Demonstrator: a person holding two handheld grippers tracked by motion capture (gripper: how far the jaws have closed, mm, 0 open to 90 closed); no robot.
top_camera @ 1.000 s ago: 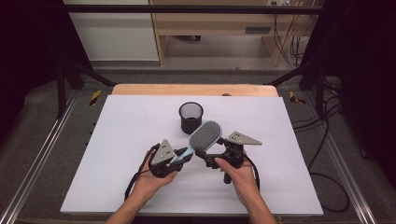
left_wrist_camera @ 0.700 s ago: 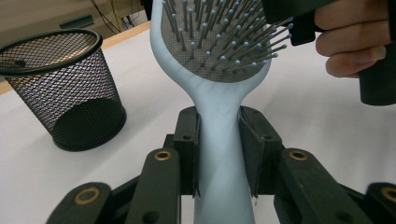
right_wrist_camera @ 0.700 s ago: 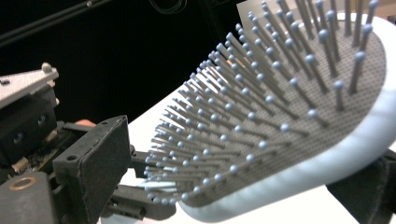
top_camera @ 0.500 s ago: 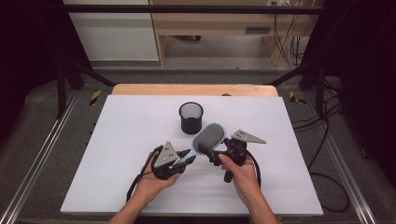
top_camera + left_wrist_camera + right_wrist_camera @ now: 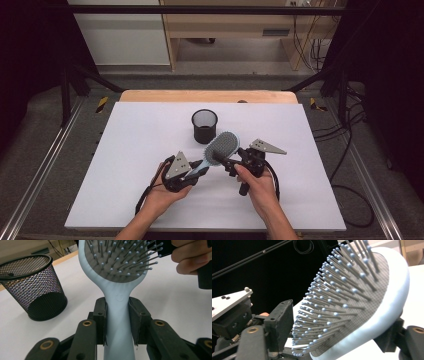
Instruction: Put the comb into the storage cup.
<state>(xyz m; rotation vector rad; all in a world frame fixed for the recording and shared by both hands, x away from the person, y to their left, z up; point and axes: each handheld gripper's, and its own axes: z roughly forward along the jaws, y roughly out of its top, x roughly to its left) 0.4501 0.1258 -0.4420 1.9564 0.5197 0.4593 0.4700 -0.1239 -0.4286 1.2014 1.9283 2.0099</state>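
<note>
A pale blue hairbrush (image 5: 221,147) with a grey bristle pad hangs just above the white table (image 5: 140,150), its head toward the far side. My left gripper (image 5: 196,170) is shut on its handle (image 5: 117,312), one pad on each side. My right gripper (image 5: 222,161) comes in from the right, and its jaws have just been closing with the brush head (image 5: 362,302) between them. One jaw stands at the bristle tips, which are unbent; the other sits behind the head's back. In the right gripper view my right gripper (image 5: 337,325) straddles the head.
A black mesh cup (image 5: 205,126) stands upright just beyond the brush, left of it in the left gripper view (image 5: 32,290). A wooden strip (image 5: 210,96) edges the table's far side. Metal rails run along both sides, with cables at the right.
The right gripper's jaws have drawn in around the brush head. Both hands and the brush stay where they were.
</note>
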